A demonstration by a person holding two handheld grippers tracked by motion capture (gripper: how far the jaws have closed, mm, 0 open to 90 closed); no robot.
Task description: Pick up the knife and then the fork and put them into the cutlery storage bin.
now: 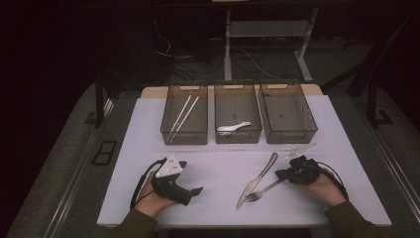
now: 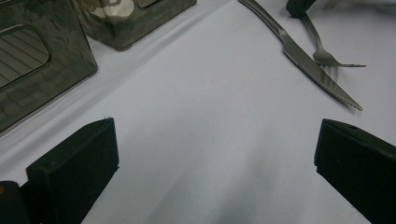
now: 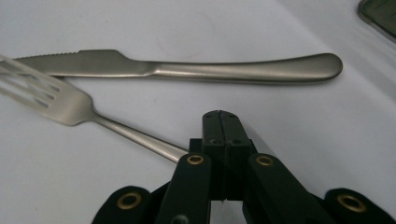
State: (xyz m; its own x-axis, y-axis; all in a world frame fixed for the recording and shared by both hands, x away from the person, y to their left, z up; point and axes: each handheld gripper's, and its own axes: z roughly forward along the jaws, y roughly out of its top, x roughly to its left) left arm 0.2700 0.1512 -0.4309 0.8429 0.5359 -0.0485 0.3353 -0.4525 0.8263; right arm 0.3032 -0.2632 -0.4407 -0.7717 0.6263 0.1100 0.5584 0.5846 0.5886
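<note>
Nearest the camera, at the bottom of the high view, your two forearms come in, one gripper in each hand. Under them lies one white table [image 1: 223, 173], flat and matte, the largest thing here.

At the upper middle of the frame stand three smoky translucent bins in a row, rectangular and ribbed. The left bin [image 1: 171, 130] holds two pale chopsticks [image 1: 182, 115], thin and straight; the middle bin [image 1: 237, 137] holds one white spoon [image 1: 233, 128]; the right bin [image 1: 288, 134] is the third.

At lower right of centre lie one knife [image 1: 257, 179] and one fork [image 1: 265, 190], both brushed metal. The knife has a serrated blade and a rounded handle; the fork shows four tines and lies just beside it.

Your left gripper [image 1: 197, 191], lower left, has its jaws wide apart over bare table, holding nothing. Your right gripper [image 3: 223, 122], lower right, is fully closed with its pads pressed together; the fork's handle runs in beside the left jaw, and whether it is pinched you cannot tell.
</note>
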